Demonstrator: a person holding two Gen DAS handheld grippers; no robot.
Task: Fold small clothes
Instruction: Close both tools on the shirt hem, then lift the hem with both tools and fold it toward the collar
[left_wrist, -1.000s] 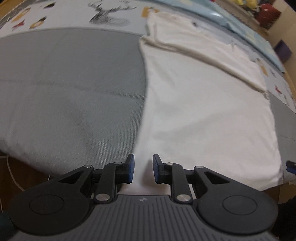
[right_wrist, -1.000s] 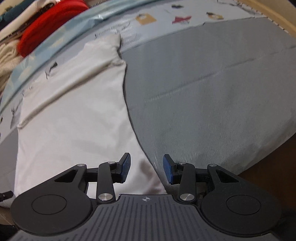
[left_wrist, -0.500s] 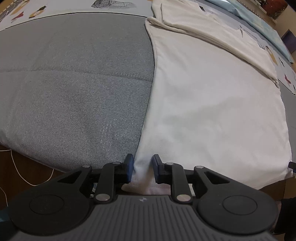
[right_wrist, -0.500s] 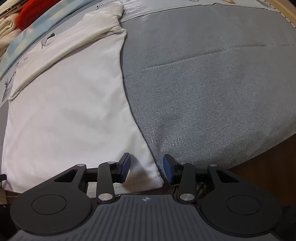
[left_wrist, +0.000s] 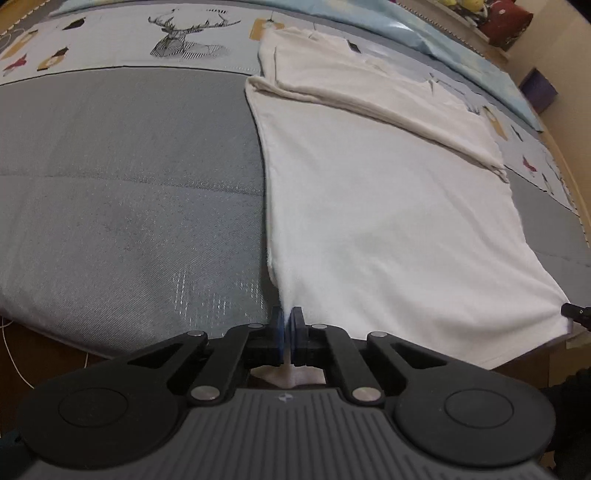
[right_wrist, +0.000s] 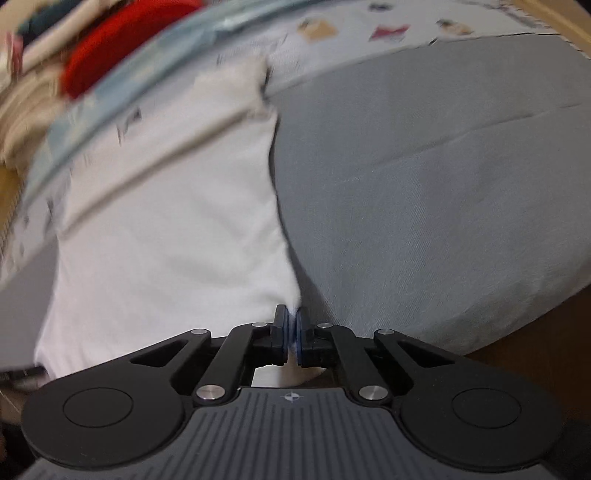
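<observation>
White shirt (left_wrist: 373, 206) flat on grey mat (left_wrist: 122, 192): your left gripper (left_wrist: 287, 325) and right gripper (right_wrist: 291, 325) each pinch a near corner.

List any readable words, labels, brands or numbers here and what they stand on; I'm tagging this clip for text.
No readable text anywhere.
Printed sheet: pictures only, a deer and small figures; the tan tag-like prints are too small to read.
Left gripper and right gripper bodies: a small round emblem each, no letters.
White garment: plain.
</observation>
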